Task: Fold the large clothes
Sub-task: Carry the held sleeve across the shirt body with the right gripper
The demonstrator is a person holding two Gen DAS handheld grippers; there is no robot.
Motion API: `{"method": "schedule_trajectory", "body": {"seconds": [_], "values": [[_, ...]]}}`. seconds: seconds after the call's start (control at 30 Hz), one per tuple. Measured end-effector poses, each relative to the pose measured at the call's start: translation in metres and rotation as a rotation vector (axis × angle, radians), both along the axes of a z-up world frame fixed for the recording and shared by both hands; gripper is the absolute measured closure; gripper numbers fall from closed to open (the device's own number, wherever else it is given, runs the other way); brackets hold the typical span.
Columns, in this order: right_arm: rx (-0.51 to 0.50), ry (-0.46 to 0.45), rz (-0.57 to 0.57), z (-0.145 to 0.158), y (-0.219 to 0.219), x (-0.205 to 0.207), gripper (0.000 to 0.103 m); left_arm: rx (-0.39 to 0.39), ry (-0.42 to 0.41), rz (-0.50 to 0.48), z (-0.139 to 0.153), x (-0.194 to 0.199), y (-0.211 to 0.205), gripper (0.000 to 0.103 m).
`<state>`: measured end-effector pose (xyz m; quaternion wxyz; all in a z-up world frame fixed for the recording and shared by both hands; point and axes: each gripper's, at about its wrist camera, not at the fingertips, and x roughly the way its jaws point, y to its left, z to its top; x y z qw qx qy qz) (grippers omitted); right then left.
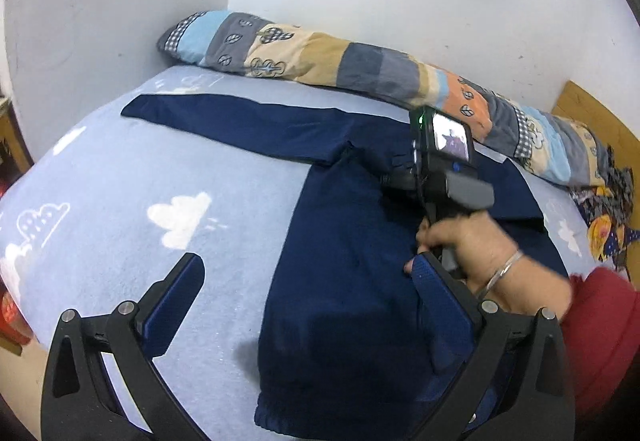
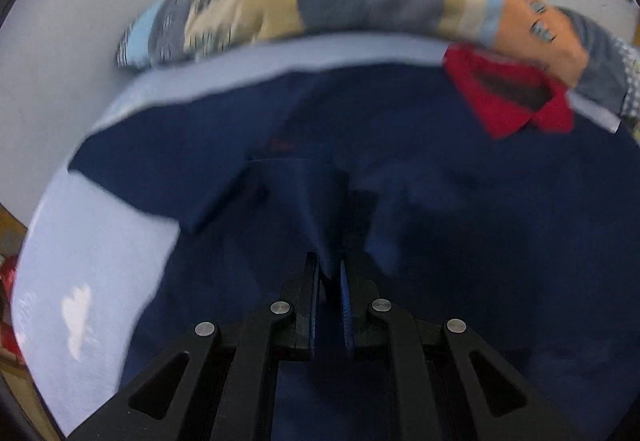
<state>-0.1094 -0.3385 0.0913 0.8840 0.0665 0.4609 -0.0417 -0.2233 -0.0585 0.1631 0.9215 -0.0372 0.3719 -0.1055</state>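
Note:
A navy long-sleeved top [image 1: 340, 281] with a red collar [image 2: 512, 101] lies spread on the bed, its left sleeve [image 1: 224, 121] stretched flat toward the wall corner. My left gripper [image 1: 308, 277] hovers open over the garment's lower body, one finger above the sheet and the other above the cloth, with nothing between them. My right gripper [image 2: 330, 277] is shut on a fold of the navy fabric, which rises in a ridge from its pads. In the left wrist view a hand [image 1: 476, 249] in a red sleeve holds that tool over the garment's middle.
The bed has a light blue sheet [image 1: 120, 181] with white clouds. A rolled patchwork quilt [image 1: 360, 69] lies along the white wall behind the garment. A wooden board [image 1: 592, 113] and a patterned cloth [image 1: 608, 217] are at the right edge.

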Motion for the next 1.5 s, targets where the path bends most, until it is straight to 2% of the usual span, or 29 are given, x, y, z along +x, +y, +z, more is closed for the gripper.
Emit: {"method": "schedule_trajectory", "body": {"seconds": [0.07, 0.13, 0.2, 0.27, 0.3, 0.33, 0.37, 0.4, 0.47, 0.5, 0.53, 0.6, 0.67, 0.7, 0.77, 0.8, 0.83, 0.9, 1.03, 1.13, 1.2, 1.27, 1.4, 1.5], "values": [[-0.02, -0.014, 0.0, -0.003, 0.007, -0.003, 0.092, -0.013, 0.009, 0.005, -0.001, 0.001, 0.003, 0.0], [0.004, -0.072, 0.01, 0.009, 0.011, -0.01, 0.092, -0.027, 0.012, 0.01, 0.0, 0.001, 0.003, 0.0], [-0.026, -0.095, 0.031, 0.02, 0.021, -0.008, 0.092, -0.03, 0.009, 0.002, 0.001, 0.0, 0.001, 0.0], [-0.031, -0.017, 0.082, 0.009, 0.033, 0.0, 0.091, -0.013, 0.001, -0.005, 0.001, -0.002, -0.002, 0.0], [-0.033, 0.042, 0.101, -0.002, 0.037, 0.003, 0.084, -0.001, -0.001, -0.01, 0.001, -0.003, -0.005, 0.0], [-0.036, 0.101, 0.112, -0.012, 0.038, 0.004, 0.082, 0.003, 0.0, -0.01, 0.001, -0.004, -0.005, 0.0], [-0.032, 0.079, 0.12, -0.008, 0.037, -0.002, 0.081, 0.005, 0.0, -0.009, 0.001, -0.003, -0.004, 0.0], [-0.01, 0.064, 0.134, -0.001, 0.036, -0.006, 0.077, 0.006, -0.001, -0.005, 0.001, -0.003, -0.002, 0.0], [0.107, 0.017, 0.139, 0.019, 0.02, -0.02, 0.073, 0.007, -0.005, 0.011, 0.002, -0.002, 0.003, 0.0], [0.156, -0.012, 0.138, 0.027, 0.012, -0.027, 0.064, 0.005, -0.004, 0.021, 0.002, -0.001, 0.005, 0.0], [0.18, -0.057, 0.116, 0.036, -0.001, -0.036, 0.048, 0.003, 0.001, 0.03, 0.001, 0.001, 0.008, 0.0], [0.151, -0.104, 0.035, 0.044, -0.025, -0.046, 0.038, -0.003, 0.01, 0.043, 0.0, 0.002, 0.011, 0.0], [0.142, -0.083, -0.045, 0.037, -0.05, -0.052, 0.038, -0.001, 0.014, 0.048, 0.0, 0.002, 0.011, 0.0], [0.128, -0.017, -0.077, 0.026, -0.058, -0.054, 0.038, 0.009, 0.007, 0.06, 0.0, 0.002, 0.012, 0.0], [0.141, 0.225, -0.073, -0.011, -0.059, -0.053, 0.04, 0.006, 0.004, 0.068, 0.001, 0.003, 0.014, 0.0], [0.069, 0.214, -0.056, -0.007, -0.053, -0.062, 0.047, 0.008, 0.006, 0.075, 0.0, 0.003, 0.015, 0.0], [0.04, 0.197, -0.049, 0.003, -0.046, -0.066, 0.046, 0.005, 0.016, 0.079, -0.001, 0.004, 0.016, 0.0], [0.11, 0.135, -0.026, 0.024, -0.038, -0.087, 0.05, -0.013, 0.043, 0.078, -0.005, 0.007, 0.018, 0.0], [0.166, -0.019, -0.012, 0.083, -0.027, -0.15, 0.046, -0.054, 0.097, 0.093, -0.013, 0.014, 0.023, 0.0], [0.11, -0.078, 0.064, 0.11, -0.016, -0.194, 0.046, -0.062, 0.12, 0.089, -0.014, 0.018, 0.023, 0.0], [0.02, -0.137, 0.098, 0.117, -0.014, -0.217, 0.042, -0.079, 0.12, 0.106, -0.011, 0.026, 0.029, 0.0], [-0.026, -0.199, 0.097, 0.114, -0.021, -0.234, 0.041, -0.096, 0.132, 0.136, -0.008, 0.042, 0.038, 0.0], [0.026, -0.208, 0.101, 0.077, -0.041, -0.227, 0.041, -0.189, 0.147, 0.182, -0.002, 0.1, 0.074, 0.0], [-0.021, -0.138, 0.127, 0.068, -0.042, -0.22, 0.042, -0.243, 0.174, 0.236, -0.014, 0.16, 0.114, 0.0]]}}
